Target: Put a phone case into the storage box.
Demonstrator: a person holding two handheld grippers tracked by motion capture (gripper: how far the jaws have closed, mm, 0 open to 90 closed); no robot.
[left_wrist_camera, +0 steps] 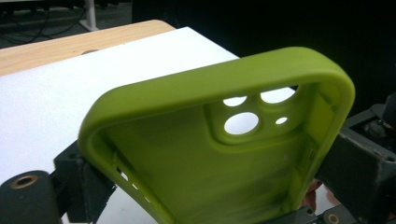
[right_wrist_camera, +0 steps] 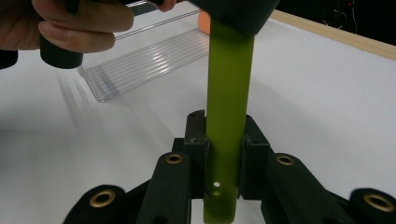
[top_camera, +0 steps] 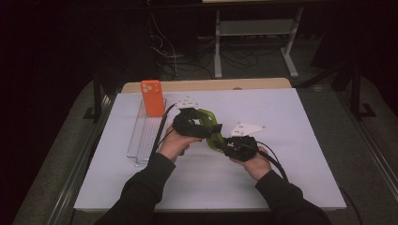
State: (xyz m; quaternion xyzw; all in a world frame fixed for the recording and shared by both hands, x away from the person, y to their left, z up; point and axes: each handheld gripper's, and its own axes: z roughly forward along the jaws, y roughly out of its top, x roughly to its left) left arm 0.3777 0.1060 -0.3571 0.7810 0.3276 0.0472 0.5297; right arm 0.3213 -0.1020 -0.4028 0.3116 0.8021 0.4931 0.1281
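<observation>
A lime-green phone case [top_camera: 212, 130] is held up above the white mat between both hands. In the left gripper view its hollow inside with the camera cut-outs [left_wrist_camera: 210, 163] faces me, and the pads [left_wrist_camera: 86, 184] sit against its two long sides. My left gripper [top_camera: 205, 125] is shut across the case's width. My right gripper [top_camera: 221, 143] is shut on the case's lower end. In the right gripper view the case [right_wrist_camera: 229, 88] stands edge-on, clamped between the pads [right_wrist_camera: 254, 149] of the right gripper [right_wrist_camera: 226, 156]. The left hand [right_wrist_camera: 79, 23] shows at the top left of that view.
An orange phone [top_camera: 152, 97] stands upright at the far end of a clear ribbed plastic tray [top_camera: 143, 136], left of the hands. A white mat [top_camera: 291, 159] covers the table, whose wooden edge [top_camera: 211, 85] shows at the back. Dark floor with cables and desk legs lies beyond.
</observation>
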